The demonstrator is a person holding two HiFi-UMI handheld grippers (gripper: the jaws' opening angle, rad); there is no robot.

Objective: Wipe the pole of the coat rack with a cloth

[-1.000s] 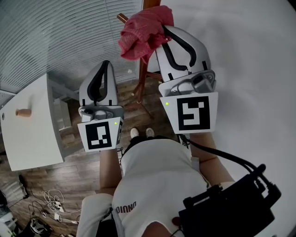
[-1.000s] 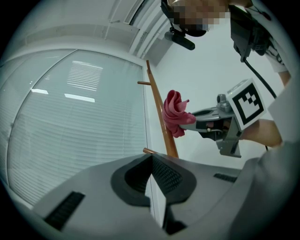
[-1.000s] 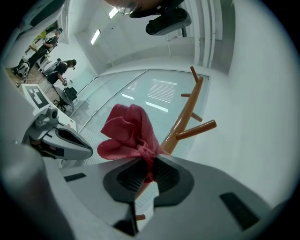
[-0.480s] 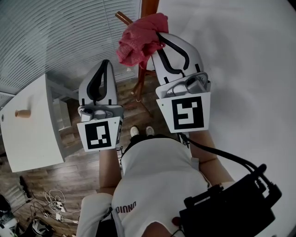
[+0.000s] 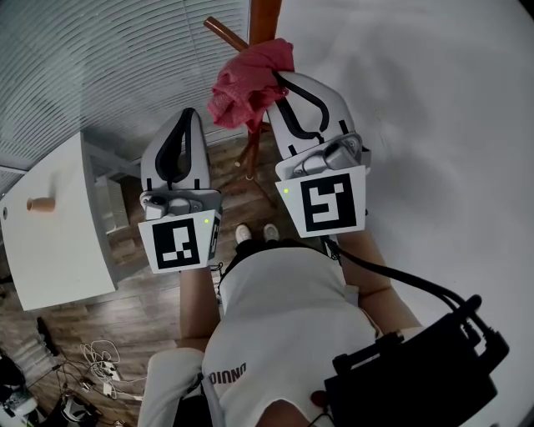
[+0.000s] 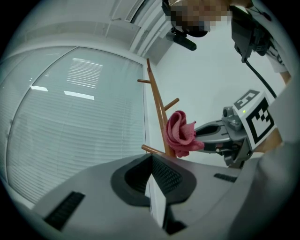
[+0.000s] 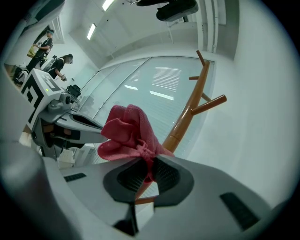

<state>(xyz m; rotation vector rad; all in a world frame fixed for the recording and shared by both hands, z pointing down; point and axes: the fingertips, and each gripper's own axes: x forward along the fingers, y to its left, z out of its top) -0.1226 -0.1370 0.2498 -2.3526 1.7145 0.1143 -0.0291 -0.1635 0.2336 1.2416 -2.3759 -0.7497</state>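
Brown wooden pole [image 5: 265, 18] of the coat rack stands upright straight ahead of you, long axis vertical, with angled side pegs [image 7: 208, 104] branching off it. Crumpled red cloth [image 5: 244, 82] is bunched against the pole at upper height. It looks like real contact in the left gripper view, but you can't tell how firmly it presses. Your right tongs [image 7: 149, 172] are clamped tight on a pinched fold of that cloth, and most of it balloons out past the tips toward the pole. So the pole lies just beyond the right tongs' tips, a little to their right in the right gripper view. Your left tongs [image 6: 151, 174] are closed with nothing in them, lower and off to the left, well apart from the pole. Right is the nearer one. My read: the wiping stroke has to run along the pole's length, not across it, and those pegs could snag the cloth.
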